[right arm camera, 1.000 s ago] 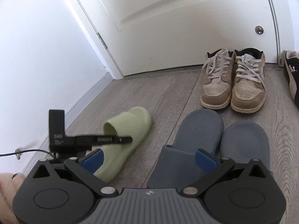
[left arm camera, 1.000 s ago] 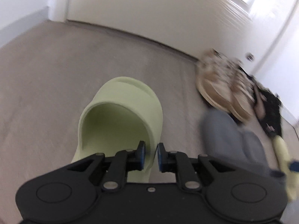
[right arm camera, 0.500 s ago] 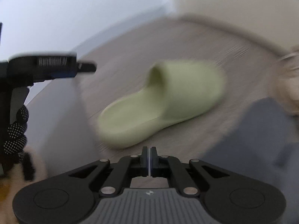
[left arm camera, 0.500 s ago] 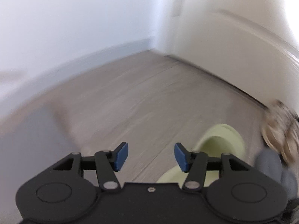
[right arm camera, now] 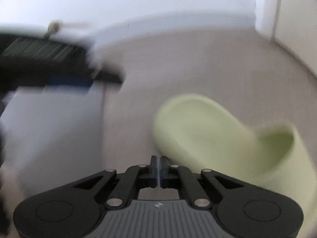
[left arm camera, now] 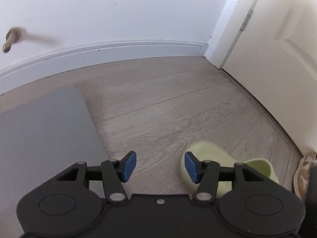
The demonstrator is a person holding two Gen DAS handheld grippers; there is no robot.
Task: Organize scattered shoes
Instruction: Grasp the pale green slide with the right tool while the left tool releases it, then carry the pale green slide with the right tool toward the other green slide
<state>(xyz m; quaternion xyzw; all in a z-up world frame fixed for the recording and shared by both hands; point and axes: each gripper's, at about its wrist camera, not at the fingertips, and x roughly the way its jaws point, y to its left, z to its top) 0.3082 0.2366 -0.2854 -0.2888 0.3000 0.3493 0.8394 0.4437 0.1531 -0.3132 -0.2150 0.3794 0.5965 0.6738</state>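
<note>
The left hand-held gripper (left arm camera: 158,166) hangs above the wood floor (left arm camera: 168,109) with its blue pads (left arm camera: 128,166) apart and nothing between them; its jaws have just been opening. The pale green slide sandal (left arm camera: 255,170) lies on the floor just right of it. The right hand-held gripper (right arm camera: 159,172) is closed and empty, the sandal (right arm camera: 218,138) beside its tips

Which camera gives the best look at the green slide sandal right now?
The right wrist view: the green slide sandal shows nearly whole, though blurred. In the left wrist view, the sandal is mostly hidden behind the left gripper's fingers.
</note>
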